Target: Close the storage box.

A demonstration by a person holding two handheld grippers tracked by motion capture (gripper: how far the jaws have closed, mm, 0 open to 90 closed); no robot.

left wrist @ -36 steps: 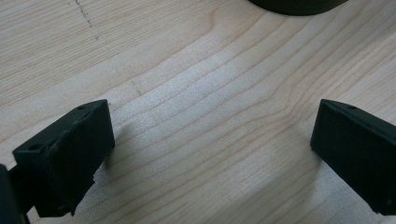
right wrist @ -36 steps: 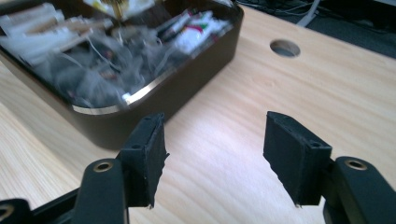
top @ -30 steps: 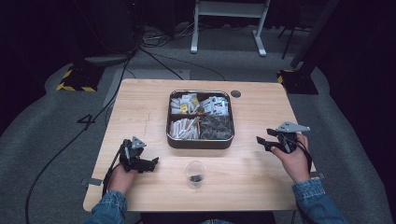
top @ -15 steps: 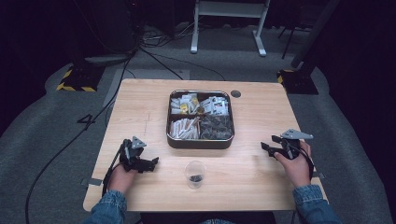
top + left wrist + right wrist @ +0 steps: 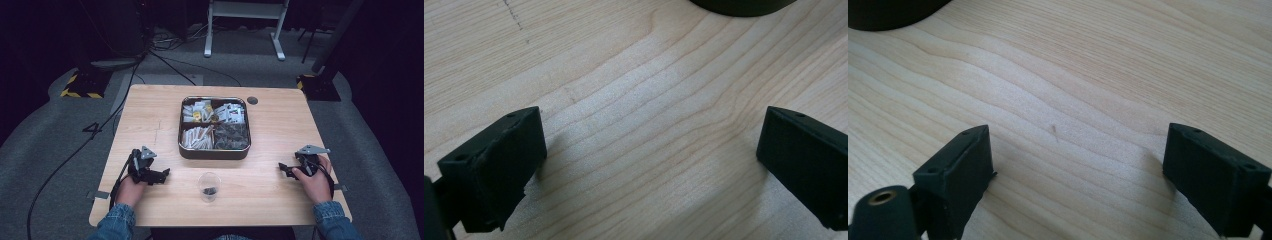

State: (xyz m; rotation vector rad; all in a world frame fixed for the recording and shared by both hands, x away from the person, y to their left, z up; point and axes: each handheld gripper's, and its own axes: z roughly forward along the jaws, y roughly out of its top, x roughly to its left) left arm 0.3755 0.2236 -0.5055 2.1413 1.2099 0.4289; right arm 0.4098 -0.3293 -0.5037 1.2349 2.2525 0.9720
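Observation:
A dark metal tray (image 5: 215, 154) with four compartments of small packets sits at the table's middle. In front of it stands a clear plastic cup (image 5: 209, 186) with something small and dark at its bottom. My left gripper (image 5: 162, 175) rests low on the table left of the cup, pointing right. Its jaws stand open over bare wood in the left gripper view (image 5: 651, 150). My right gripper (image 5: 284, 169) is low near the right edge, pointing left. Its jaws have just been opening and are wide, with nothing between them (image 5: 1078, 165).
The wooden table (image 5: 150, 115) has a round dark cable hole (image 5: 252, 100) behind the tray. The tray's dark wall (image 5: 744, 5) edges the left gripper view, and its corner (image 5: 883, 12) the right gripper view. Cables cross the grey floor (image 5: 60, 150).
My right hand has come down to the table near the right edge, and its jaws look wider. The left hand, cup and tray have not moved.

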